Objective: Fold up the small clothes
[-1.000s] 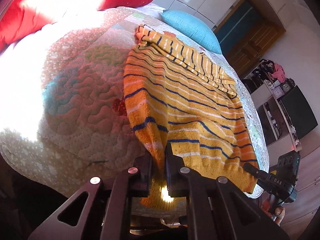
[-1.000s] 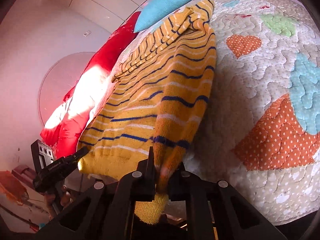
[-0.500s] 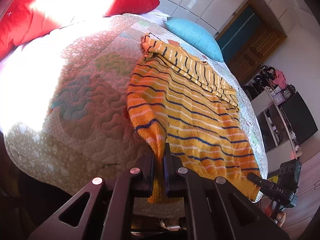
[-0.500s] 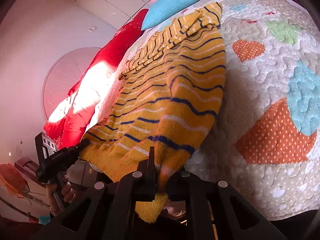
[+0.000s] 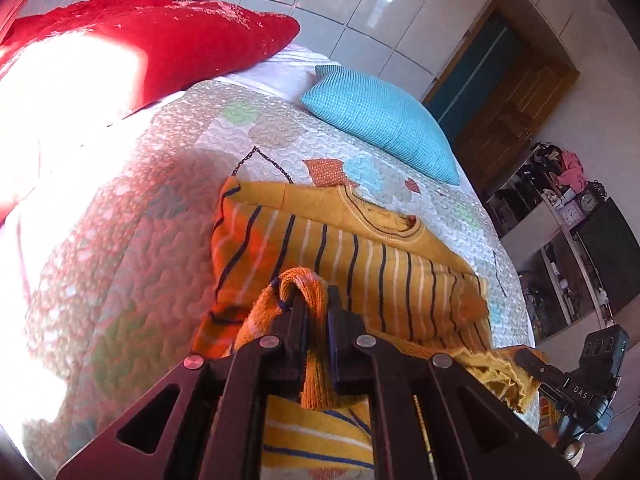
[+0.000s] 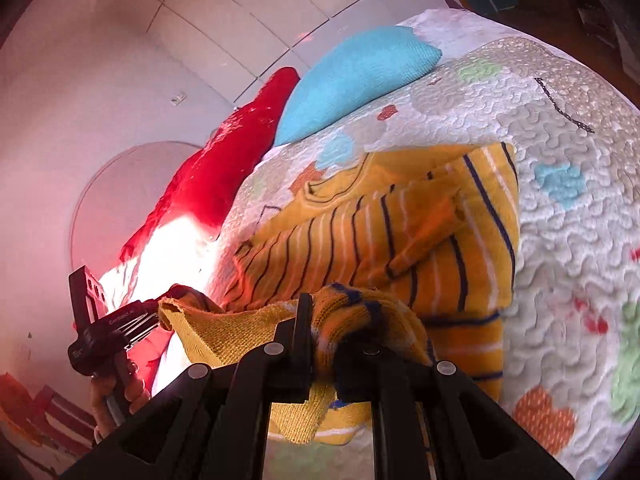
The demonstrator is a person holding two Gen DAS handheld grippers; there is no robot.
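Lying mid-quilt (image 5: 132, 248), well short of the turquoise ribbed pillow (image 5: 380, 132) and glossy red cushion (image 5: 168, 36) at the head edge: chunky yellow knit sweater (image 5: 360, 264), navy and white stripes, hem doubled over. Clamped on bunched hem corners, left gripper (image 5: 317, 312) and right gripper (image 6: 323, 322), both angled downward.

a blue pillow (image 5: 380, 124) and red cushion (image 5: 160, 36) lie on the patchwork quilt (image 5: 140, 240).

The letters "DAS" stand in white on the black right tool (image 5: 576, 390); other print is too blurred.
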